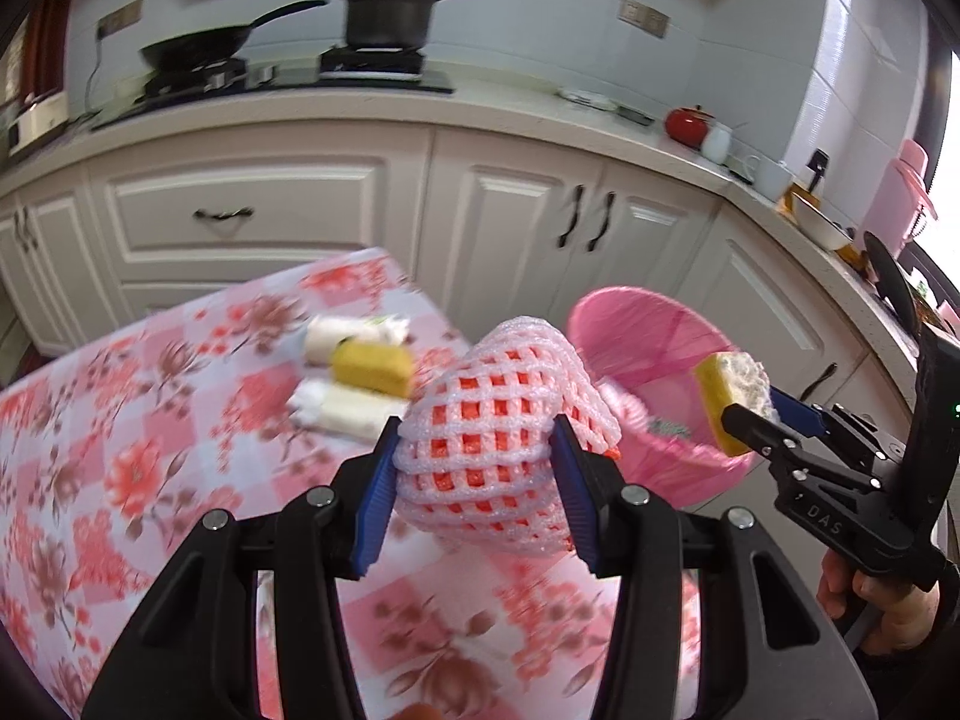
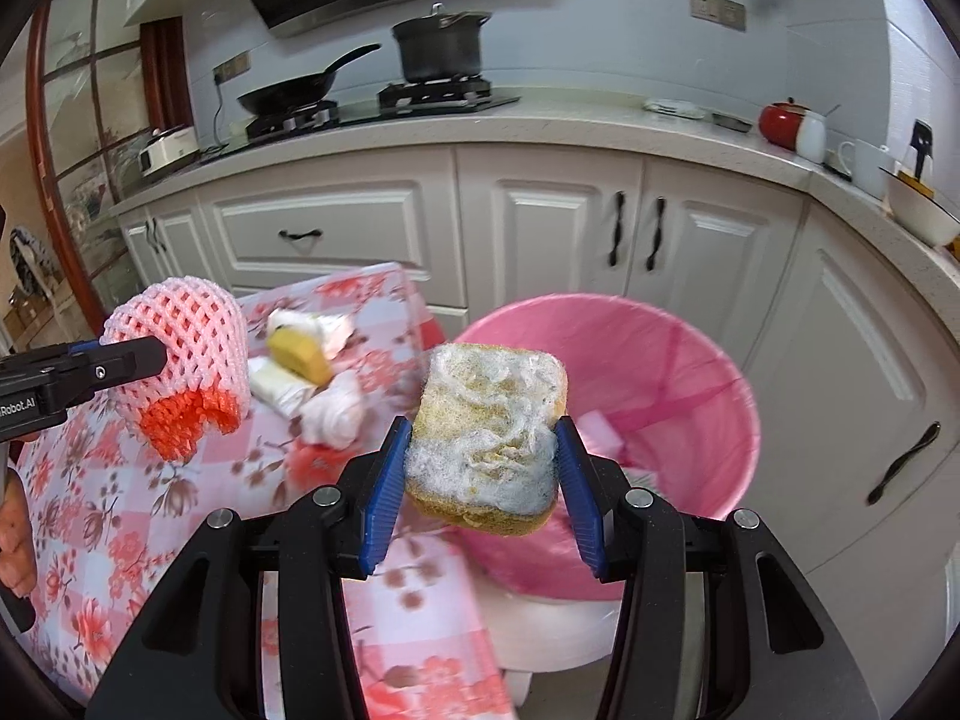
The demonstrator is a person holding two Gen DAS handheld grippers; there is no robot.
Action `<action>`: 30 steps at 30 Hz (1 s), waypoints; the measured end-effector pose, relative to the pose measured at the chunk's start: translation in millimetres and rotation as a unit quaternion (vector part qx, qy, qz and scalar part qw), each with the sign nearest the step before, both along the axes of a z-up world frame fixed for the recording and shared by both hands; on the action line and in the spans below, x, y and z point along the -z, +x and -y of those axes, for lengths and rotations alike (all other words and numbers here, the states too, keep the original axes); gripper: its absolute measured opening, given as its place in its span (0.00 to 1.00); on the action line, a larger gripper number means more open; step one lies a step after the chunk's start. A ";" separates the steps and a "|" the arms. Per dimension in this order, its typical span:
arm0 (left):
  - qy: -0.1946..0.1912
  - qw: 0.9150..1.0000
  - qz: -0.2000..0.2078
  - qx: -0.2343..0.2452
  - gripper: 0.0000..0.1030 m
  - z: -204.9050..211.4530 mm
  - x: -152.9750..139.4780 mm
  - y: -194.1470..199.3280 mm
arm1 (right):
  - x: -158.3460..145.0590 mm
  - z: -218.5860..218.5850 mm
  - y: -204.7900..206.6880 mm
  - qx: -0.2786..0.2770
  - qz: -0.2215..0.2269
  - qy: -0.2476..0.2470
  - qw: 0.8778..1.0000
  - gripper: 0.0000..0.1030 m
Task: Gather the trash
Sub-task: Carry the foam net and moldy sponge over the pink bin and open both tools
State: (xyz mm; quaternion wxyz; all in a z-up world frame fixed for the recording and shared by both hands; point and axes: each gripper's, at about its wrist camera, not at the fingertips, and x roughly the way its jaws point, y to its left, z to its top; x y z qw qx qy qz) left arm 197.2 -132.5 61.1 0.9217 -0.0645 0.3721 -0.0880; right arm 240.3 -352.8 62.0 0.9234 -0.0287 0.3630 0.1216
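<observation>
My left gripper [image 1: 477,456] is shut on a pink foam fruit net [image 1: 492,420] with an orange inner net, held above the table's right edge; it also shows in the right wrist view [image 2: 186,354]. My right gripper [image 2: 483,462] is shut on a worn yellow sponge [image 2: 489,432] with a grey scouring face, held over the near rim of the pink-lined trash bin [image 2: 708,372]. The sponge [image 1: 729,396] and bin [image 1: 636,330] show in the left wrist view too. Another yellow sponge [image 1: 372,366] and rolled white tissues [image 1: 354,408] lie on the table.
The table has a pink floral cloth [image 1: 120,420]. White kitchen cabinets [image 1: 252,216] and a counter with a stove, pan [image 1: 204,45] and pot [image 1: 390,12] stand behind. Bowls and a red pot [image 1: 687,123] sit on the right counter.
</observation>
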 end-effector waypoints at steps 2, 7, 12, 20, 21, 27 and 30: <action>0.005 1.000 0.004 0.013 0.46 15.9 -7.2 7.9 | -2.1 9.3 4.5 0.005 0.001 0.003 1.000 0.45; 0.020 0.999 0.007 0.036 0.46 51.8 -18.1 28.3 | -6.2 36.1 17.1 0.024 0.005 0.004 1.000 0.45; 0.028 0.998 0.004 0.051 0.46 84.1 -19.9 47.6 | -5.9 59.2 29.4 0.041 0.005 0.003 0.999 0.45; 0.030 0.997 -0.013 0.068 0.46 121.3 -9.8 74.6 | -5.0 84.6 40.4 0.056 0.005 0.008 0.998 0.45; 0.029 0.997 -0.014 0.069 0.46 122.6 -8.8 75.8 | -4.8 87.2 42.4 0.058 0.005 0.007 0.998 0.46; 0.022 0.997 -0.023 0.074 0.46 135.8 -3.0 86.7 | -2.1 93.7 52.2 0.062 0.004 0.007 0.998 0.47; 0.020 0.996 -0.028 0.077 0.49 139.4 0.3 91.2 | -1.1 96.3 54.7 0.062 0.004 0.009 0.998 0.47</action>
